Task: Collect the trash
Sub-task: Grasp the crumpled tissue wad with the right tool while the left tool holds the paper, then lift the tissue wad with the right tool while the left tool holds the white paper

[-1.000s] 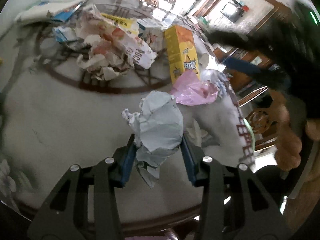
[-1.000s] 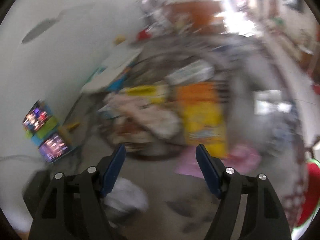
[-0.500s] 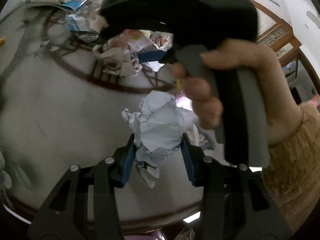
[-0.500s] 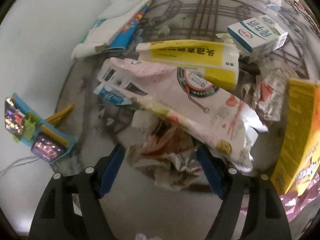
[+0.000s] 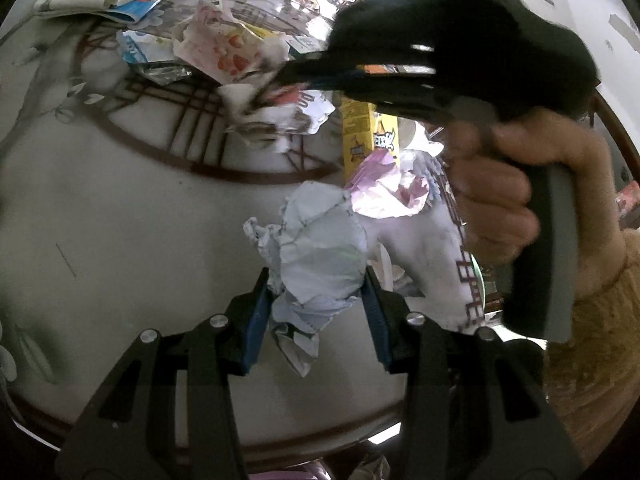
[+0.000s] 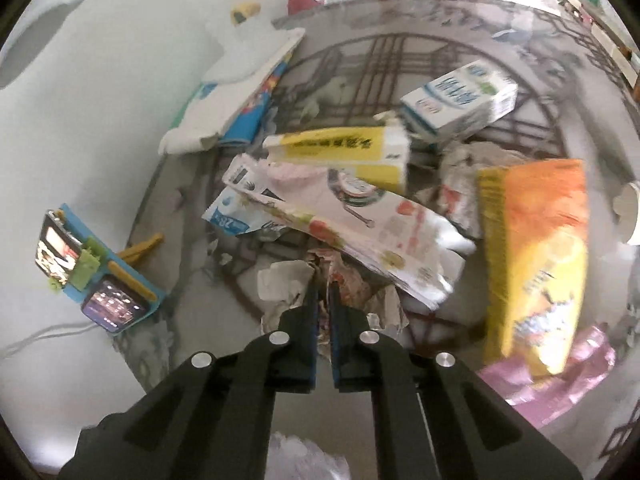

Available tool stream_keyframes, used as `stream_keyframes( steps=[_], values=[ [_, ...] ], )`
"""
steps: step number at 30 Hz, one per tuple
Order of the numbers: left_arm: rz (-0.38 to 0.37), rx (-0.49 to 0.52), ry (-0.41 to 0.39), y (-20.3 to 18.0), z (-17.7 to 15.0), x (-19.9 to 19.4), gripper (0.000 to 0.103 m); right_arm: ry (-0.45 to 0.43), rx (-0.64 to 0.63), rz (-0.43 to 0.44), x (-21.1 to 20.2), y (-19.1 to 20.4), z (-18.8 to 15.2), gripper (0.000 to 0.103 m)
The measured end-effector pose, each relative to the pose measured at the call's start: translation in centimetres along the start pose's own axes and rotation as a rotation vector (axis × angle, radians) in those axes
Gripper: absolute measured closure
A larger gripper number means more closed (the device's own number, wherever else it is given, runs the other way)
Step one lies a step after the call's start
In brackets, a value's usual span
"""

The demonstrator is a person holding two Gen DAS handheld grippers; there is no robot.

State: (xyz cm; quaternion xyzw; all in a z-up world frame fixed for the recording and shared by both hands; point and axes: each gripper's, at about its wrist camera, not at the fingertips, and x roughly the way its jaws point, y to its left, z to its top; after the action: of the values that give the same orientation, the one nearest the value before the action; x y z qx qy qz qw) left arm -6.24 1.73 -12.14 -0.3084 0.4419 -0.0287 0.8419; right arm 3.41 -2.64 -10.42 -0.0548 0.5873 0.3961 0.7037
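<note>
While the left hand-held gripper [image 5: 316, 308] tilts down over the counter [image 5: 120, 220], we see its blue pads clamped on either side of a pale paper wad [image 5: 320, 256], which sits between the fingers above the counter's near edge. Past the wad lies a pink bag [image 5: 384, 192], and just behind that stands a yellow box [image 5: 366, 124]. To the right, a hand [image 5: 520, 192] with a tan sleeve wraps the grey grip of the right hand-held gripper [image 5: 280, 76], whose black body crosses the upper frame and reaches left and downward into the trash heap [image 5: 240, 52]; its tips are blurred there.

In the right wrist view, we look steeply down along the right hand-held gripper [image 6: 323, 288]. Its jaws have just been closing and now stand nearly together, pinching a thin fold of crumpled wrapper [image 6: 344, 284] at the near side of the heap. Just beyond lies a long pink-and-white pack [image 6: 360, 224], partly under a yellow carton [image 6: 340, 152], with a white-and-blue carton [image 6: 460, 100] farther back. The yellow box [image 6: 536, 256] stands to the right, the pink bag [image 6: 560, 372] at its foot. A blue phone stand [image 6: 96, 272] sits at the left.
</note>
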Motion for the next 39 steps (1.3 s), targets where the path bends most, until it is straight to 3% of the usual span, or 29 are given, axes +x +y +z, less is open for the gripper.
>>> stream_keyframes(
  steps=[5, 9, 17, 22, 24, 26, 29, 33, 39],
  values=[
    [0.016, -0.006, -0.004, 0.0, -0.1, -0.5, 0.06, -0.083, 0.018, 0.005, -4.4, -1.9, -2.2, 0.098],
    [0.034, -0.004, -0.001, -0.1, 0.1, -0.3, 0.06, -0.152, 0.032, -0.07, -7.7, -3.7, -4.8, 0.098],
    [0.09, 0.012, 0.004, -0.6, 0.3, 0.5, 0.06, -0.128, 0.055, -0.164, -9.3, -7.2, -10.3, 0.098],
    [0.141, 0.008, 0.016, -0.5, 0.4, 1.2, 0.058, -0.085, 0.102, -0.136, -7.8, -8.7, -11.9, 0.083],
    [0.147, -0.006, 0.016, -0.1, 0.4, 1.3, 0.054, -0.085, 0.111, -0.131, -7.5, -9.0, -12.4, 0.062],
    [0.158, -0.008, 0.009, 0.0, 0.3, 1.2, 0.052, -0.093, 0.119, -0.125, -7.4, -9.3, -12.9, 0.056],
    [0.188, -0.011, 0.003, 0.0, 0.3, 1.4, 0.042, -0.091, 0.143, -0.105, -7.2, -9.9, -13.0, 0.05],
    [0.193, -0.02, -0.009, -0.1, 0.4, 1.3, 0.036, -0.118, 0.156, -0.107, -7.6, -10.1, -12.8, 0.039],
    [0.202, 0.009, -0.019, -0.6, 0.4, 1.3, 0.029, -0.142, 0.171, -0.109, -8.2, -10.4, -12.9, 0.039]
  ],
)
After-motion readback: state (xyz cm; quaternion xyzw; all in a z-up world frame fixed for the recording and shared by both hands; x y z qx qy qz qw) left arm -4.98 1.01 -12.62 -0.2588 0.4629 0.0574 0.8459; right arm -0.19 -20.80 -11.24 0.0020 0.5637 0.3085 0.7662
